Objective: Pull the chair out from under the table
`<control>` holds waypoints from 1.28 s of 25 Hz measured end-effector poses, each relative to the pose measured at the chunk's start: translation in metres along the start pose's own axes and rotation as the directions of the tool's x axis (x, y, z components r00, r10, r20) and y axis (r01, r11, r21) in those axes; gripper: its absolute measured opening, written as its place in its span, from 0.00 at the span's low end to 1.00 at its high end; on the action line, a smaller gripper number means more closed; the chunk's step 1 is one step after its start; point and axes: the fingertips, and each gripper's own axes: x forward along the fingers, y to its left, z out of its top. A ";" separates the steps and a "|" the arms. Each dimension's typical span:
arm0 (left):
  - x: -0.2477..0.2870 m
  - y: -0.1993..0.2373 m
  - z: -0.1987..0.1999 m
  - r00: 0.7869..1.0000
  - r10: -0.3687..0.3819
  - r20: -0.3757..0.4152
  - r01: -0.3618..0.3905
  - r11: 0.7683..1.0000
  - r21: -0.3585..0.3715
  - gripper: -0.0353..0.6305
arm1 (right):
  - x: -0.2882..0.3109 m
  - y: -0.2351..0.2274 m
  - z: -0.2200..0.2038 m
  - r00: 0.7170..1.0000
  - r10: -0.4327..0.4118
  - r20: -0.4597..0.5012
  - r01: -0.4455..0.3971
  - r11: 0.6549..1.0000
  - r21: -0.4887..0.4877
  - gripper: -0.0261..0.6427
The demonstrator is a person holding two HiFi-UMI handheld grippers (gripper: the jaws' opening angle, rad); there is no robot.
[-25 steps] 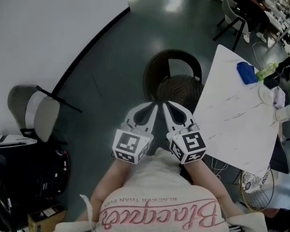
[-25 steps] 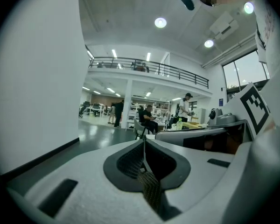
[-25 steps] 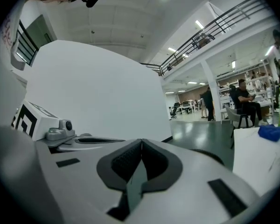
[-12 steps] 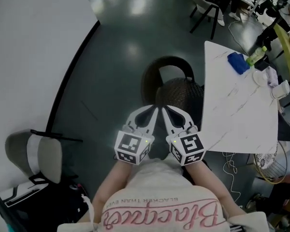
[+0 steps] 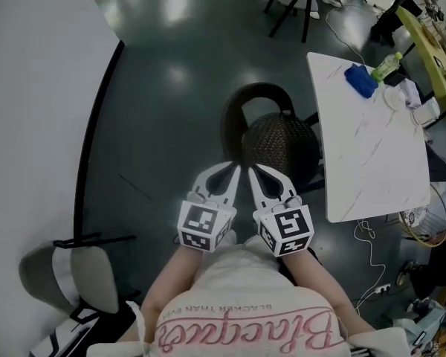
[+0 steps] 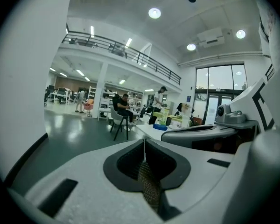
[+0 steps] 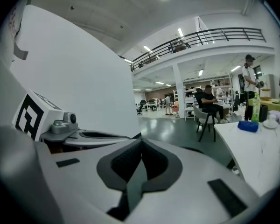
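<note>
dark woven chair [image 5: 271, 136] sits mid-frame, seat edge tucked under the white table [image 5: 368, 147] at right, left gripper [image 5: 233, 171] and right gripper [image 5: 254, 171] both closed, empty, just below it: approach step, next probably opening jaws onto the backrest.

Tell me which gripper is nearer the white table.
Right. The right gripper hangs just left of the white table, apart from it. The left gripper sits beside it on the side away from the table. Both point at the woven chair.
</note>
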 end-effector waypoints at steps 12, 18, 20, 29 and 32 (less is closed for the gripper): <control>0.056 0.029 -0.061 0.964 -0.099 -0.247 0.045 0.976 -0.214 0.33 | 0.026 -0.057 -0.025 0.990 -0.093 -0.104 0.117 0.961 0.251 0.04; 0.098 0.068 -0.108 0.930 0.000 -0.367 -0.096 0.965 -0.242 0.34 | 0.051 -0.083 -0.033 0.989 -0.025 -0.146 0.063 0.962 0.266 0.04; 0.111 0.085 -0.122 0.914 0.051 -0.402 -0.159 0.958 -0.240 0.33 | 0.062 -0.095 -0.046 0.984 -0.007 -0.178 0.051 0.968 0.244 0.04; 0.161 0.142 -0.187 0.845 0.112 -0.522 -0.277 0.928 -0.249 0.33 | 0.137 -0.126 -0.131 0.953 0.015 -0.303 0.030 0.989 0.142 0.04; 0.180 0.152 -0.209 0.820 0.087 -0.566 -0.280 0.923 -0.264 0.33 | 0.158 -0.134 -0.148 0.956 0.017 -0.292 0.020 0.992 0.122 0.04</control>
